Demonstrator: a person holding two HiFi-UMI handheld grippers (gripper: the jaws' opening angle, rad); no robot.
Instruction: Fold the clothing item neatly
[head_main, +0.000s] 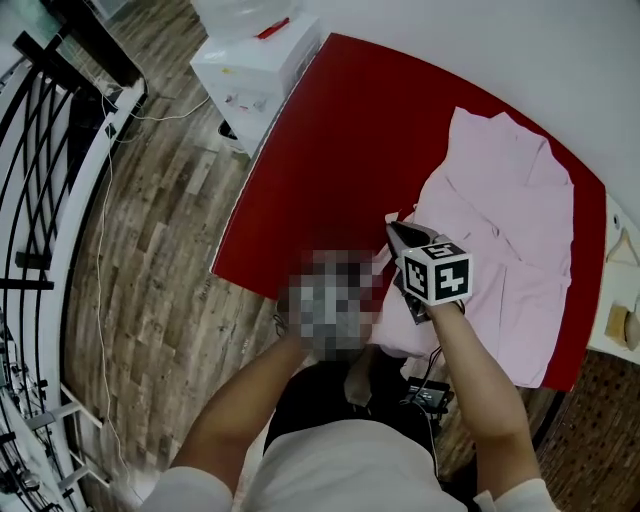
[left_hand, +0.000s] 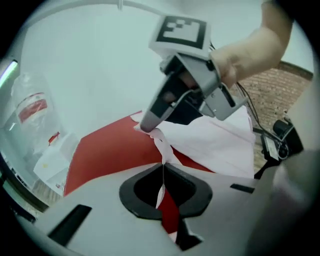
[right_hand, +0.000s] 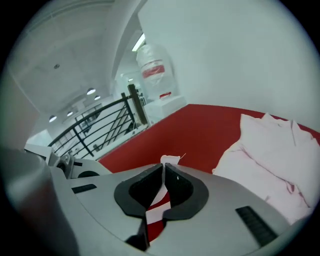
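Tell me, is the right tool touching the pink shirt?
Touching. The right gripper view shows the right tool pinching an edge of the pink shirt, cloth poking out at its front.

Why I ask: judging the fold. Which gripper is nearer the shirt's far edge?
Right. The right gripper holds the pink shirt ahead; the left gripper, nearer the person.

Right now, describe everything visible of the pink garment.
The pink garment is pale, thin cloth with seams, lying rumpled and partly spread on the right side of the red table. Its near edge is raised off the top, pinched by the left tongs and the right tongs, both shut on it.
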